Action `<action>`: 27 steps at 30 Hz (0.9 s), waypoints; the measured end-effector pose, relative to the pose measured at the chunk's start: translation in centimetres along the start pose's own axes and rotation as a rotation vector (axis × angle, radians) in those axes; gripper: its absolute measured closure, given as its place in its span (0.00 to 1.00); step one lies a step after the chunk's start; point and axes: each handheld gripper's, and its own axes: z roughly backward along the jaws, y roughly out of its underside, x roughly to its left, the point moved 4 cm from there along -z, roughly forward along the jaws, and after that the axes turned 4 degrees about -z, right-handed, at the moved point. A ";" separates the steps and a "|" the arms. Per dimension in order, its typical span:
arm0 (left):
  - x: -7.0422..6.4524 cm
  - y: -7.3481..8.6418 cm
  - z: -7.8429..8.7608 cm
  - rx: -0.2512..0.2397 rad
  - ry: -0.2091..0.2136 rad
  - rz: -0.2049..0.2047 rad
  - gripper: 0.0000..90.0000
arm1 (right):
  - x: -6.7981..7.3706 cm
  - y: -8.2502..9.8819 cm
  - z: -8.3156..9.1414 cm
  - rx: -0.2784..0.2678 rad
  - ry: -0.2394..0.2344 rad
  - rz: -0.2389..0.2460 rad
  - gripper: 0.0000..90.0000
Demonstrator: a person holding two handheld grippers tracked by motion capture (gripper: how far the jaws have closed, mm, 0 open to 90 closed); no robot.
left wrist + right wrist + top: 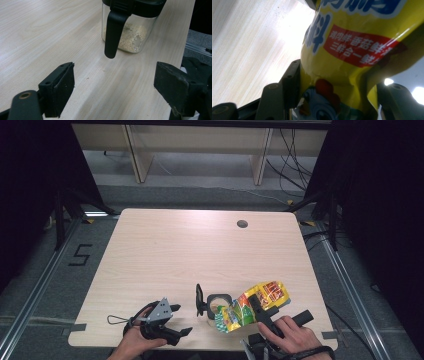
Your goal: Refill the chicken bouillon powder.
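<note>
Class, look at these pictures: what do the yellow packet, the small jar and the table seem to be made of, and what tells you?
Yellow packet: glossy printed plastic film, probably; it creases and glints.
Small jar: clear glass or plastic, grains visible through it; matte black plastic-looking lid and flap.
Table: pale wood-grain surface, likely laminate.

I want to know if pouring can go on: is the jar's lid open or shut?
Open: the jar shows its mouth, with the black lid flipped up at its left.
</note>
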 end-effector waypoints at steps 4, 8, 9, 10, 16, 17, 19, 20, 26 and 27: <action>0.2 0.1 0.0 0.019 -0.009 -0.012 0.19 | 0.0 0.1 0.0 0.000 0.001 -0.004 0.49; 0.0 0.0 0.0 0.002 0.001 -0.008 0.19 | -0.1 0.2 0.1 0.002 0.007 -0.002 0.49; 0.0 0.0 0.0 0.003 -0.001 0.001 0.19 | -0.1 0.2 0.1 0.005 0.008 -0.003 0.49; 0.0 0.0 0.0 0.003 -0.001 0.001 0.19 | -0.2 0.3 0.1 0.008 0.008 -0.004 0.49; 0.0 -0.1 0.1 0.000 -0.004 -0.001 0.19 | -0.3 0.3 0.1 0.000 0.010 0.023 0.49; 0.0 0.0 0.1 0.000 -0.005 -0.001 0.19 | -0.2 0.3 0.2 0.005 0.005 0.003 0.49; 0.0 0.0 0.0 -0.008 -0.007 0.005 0.19 | -0.3 0.2 0.0 -0.012 0.012 0.023 0.49; 0.0 -0.1 0.0 -0.006 -0.007 0.004 0.19 | -0.3 0.1 0.0 -0.005 0.007 0.029 0.49; 0.0 -0.1 0.0 0.001 -0.007 0.001 0.19 | -0.3 0.1 0.0 -0.018 0.019 0.020 0.49; 0.0 -0.1 0.0 -0.001 -0.008 0.006 0.19 | -0.2 0.2 0.0 -0.011 0.015 0.001 0.49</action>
